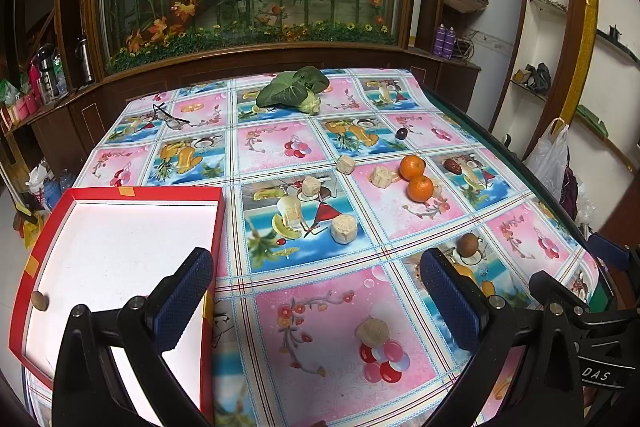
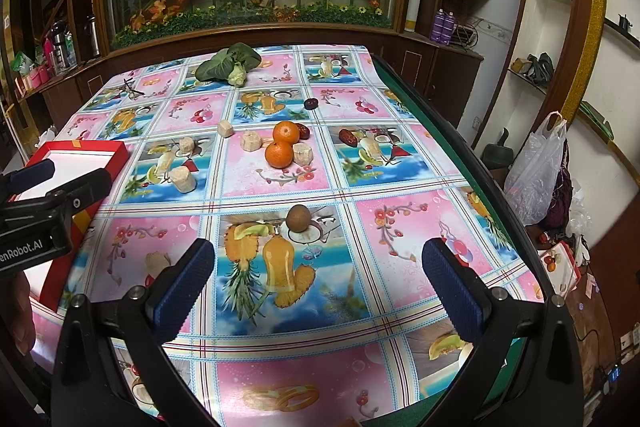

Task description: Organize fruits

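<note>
Hovering over the patterned tablecloth point(image 1: 320, 307), the left gripper point(image 1: 316, 301) has its jaws spread wide and holds nothing; its left finger overlaps the red box point(image 1: 218, 239) at the lower left of the frame. One small brown fruit point(image 1: 40, 301) already lies inside that box by its left wall. Two oranges point(image 1: 416, 177) touch each other right of centre, well beyond the fingers, among pale cake-like blocks point(image 1: 343, 228). In the right wrist view, the right gripper point(image 2: 318, 283) is likewise spread and empty, and a brown round fruit point(image 2: 298, 217) lies just above the gap between its fingers, centre frame. Dark dates point(image 2: 347, 137) lie near the oranges, a leafy vegetable point(image 2: 228, 67) at the top.
</note>
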The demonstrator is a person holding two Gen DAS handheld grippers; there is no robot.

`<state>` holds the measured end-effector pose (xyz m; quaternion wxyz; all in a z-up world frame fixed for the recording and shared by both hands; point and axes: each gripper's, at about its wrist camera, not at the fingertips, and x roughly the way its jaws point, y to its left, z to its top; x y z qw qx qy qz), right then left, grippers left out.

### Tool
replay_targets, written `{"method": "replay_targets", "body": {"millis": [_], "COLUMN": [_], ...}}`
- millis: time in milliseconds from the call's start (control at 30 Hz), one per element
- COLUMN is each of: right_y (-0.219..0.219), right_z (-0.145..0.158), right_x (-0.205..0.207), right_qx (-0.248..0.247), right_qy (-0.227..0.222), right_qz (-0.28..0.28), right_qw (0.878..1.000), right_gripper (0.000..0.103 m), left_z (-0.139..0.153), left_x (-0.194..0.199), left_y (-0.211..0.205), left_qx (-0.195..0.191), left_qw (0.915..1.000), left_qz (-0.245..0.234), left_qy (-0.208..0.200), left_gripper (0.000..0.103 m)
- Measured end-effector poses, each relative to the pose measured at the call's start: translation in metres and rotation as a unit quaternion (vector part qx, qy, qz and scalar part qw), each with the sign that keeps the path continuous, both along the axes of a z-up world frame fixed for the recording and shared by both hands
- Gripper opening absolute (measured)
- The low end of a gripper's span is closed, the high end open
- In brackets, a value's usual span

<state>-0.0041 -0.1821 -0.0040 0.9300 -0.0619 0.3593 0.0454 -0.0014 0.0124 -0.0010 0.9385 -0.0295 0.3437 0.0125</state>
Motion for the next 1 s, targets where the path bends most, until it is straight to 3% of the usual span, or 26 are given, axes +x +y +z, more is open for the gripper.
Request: {"method": "replay_targets", "body": {"millis": [767,1000], "right_y": [-0.003,0.003], "right_z": [-0.001,-0.016], "right_x": [0.0,0.002], "right_qx": [0.001,0.002], "right_qy": [0.001,0.021], "right_qz": [0.0,0.01], "right_qw": [1.0,1.0], "right_gripper": [0.103,0.103], "left_z": [-0.003,-0.014], "left_x": [-0.006,-0.008], "left_y": [0.013,0.03], "left_qx": [0.003,-0.002], "left_qw": [1.0,0.9999], "left_qz": [0.006,0.008], "left_qy": [-0.003,0.008], "left_gripper": [0.102,0.102]}}
